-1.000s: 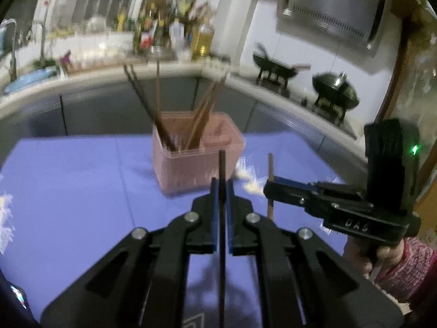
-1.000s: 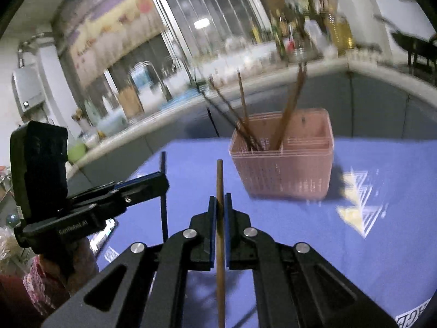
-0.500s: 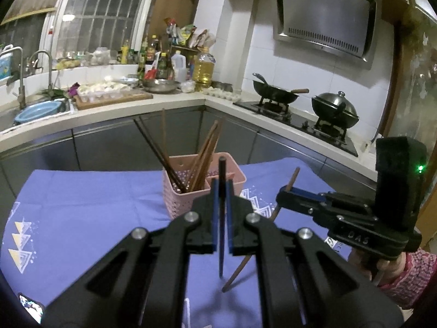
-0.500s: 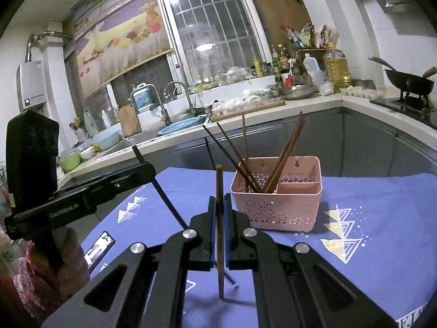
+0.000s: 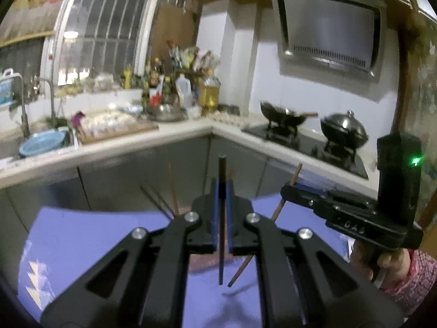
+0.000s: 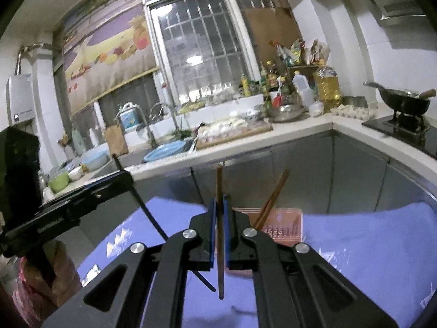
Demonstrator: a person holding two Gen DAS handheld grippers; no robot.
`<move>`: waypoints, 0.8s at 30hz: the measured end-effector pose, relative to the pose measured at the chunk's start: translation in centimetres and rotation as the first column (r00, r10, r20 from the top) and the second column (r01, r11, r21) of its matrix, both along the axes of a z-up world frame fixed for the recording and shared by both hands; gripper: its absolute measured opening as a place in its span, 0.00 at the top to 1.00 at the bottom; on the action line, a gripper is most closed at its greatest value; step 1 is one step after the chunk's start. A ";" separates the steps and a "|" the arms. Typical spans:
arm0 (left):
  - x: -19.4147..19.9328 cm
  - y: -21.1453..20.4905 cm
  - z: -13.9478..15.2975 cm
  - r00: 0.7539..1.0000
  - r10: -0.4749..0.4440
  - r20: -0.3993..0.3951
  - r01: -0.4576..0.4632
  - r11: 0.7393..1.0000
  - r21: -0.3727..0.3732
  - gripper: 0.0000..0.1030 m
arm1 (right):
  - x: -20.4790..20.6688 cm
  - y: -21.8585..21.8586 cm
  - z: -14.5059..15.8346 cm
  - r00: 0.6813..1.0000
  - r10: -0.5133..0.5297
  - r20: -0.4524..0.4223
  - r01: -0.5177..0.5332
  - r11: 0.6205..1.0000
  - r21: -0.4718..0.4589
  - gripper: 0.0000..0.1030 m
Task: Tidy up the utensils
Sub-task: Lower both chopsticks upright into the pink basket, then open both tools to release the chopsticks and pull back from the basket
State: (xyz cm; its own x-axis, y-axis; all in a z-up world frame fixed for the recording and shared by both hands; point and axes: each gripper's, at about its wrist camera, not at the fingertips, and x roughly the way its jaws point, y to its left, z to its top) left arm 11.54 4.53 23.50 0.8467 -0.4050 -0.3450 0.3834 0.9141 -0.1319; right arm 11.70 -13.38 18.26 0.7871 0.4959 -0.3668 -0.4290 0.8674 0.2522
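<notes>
**Two grippers, one chopstick each, above the pink basket**

The left gripper (image 5: 221, 218) is clenched on a black chopstick (image 5: 221, 169). The stick stands almost straight up between the blue pads (image 5: 215, 213). Its top pokes out above the fingers and its thin end hangs below them, over the purple tablecloth (image 5: 82, 240).

The right gripper (image 6: 220, 227) is clenched on a brown chopstick (image 6: 219, 180). This stick also stands nearly straight up, squeezed between blue pads, with its thin end hanging down over the cloth.

In the left wrist view, the right gripper (image 5: 286, 190) shows from the side, and the brown chopstick (image 5: 277, 210) looks tilted. Its lower tip comes very close to the lower tip of the black one. In the right wrist view, the left gripper (image 6: 120, 180) shows at the left side, and the black chopstick (image 6: 147, 207) slants down to end just beside the brown stick's tip. The pictures do not show if the two tips touch.

The pink basket (image 6: 284, 224) sits on the cloth just behind the right gripper's fingers, partly hidden by them. Brown chopsticks (image 6: 273, 199) lean inside it, sticking up over the rim. In the left wrist view the basket is almost fully hidden, and a few more chopsticks (image 5: 172, 188) rise behind the gripper, a bit blurry.

Behind the table runs a kitchen counter (image 6: 300, 128) with a wok (image 6: 404, 102) on the stove.
</notes>
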 end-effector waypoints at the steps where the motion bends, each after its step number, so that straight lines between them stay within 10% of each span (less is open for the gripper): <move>1: 0.4 0.0 0.7 1.000 0.006 0.013 -0.006 1.000 -0.002 0.96 | 0.5 -0.1 0.6 1.000 -0.009 0.008 0.009 1.000 0.007 0.95; 8: 4.5 -0.3 3.8 0.994 0.075 0.080 -0.075 0.997 -0.001 0.96 | 4.7 0.0 3.1 0.993 -0.081 0.087 0.080 0.997 0.017 0.95; 24: 8.3 -2.6 -8.0 0.981 0.123 -0.152 -0.109 0.989 0.099 0.91 | 6.5 2.7 -6.7 0.994 -0.056 -0.096 0.049 0.996 -0.070 0.91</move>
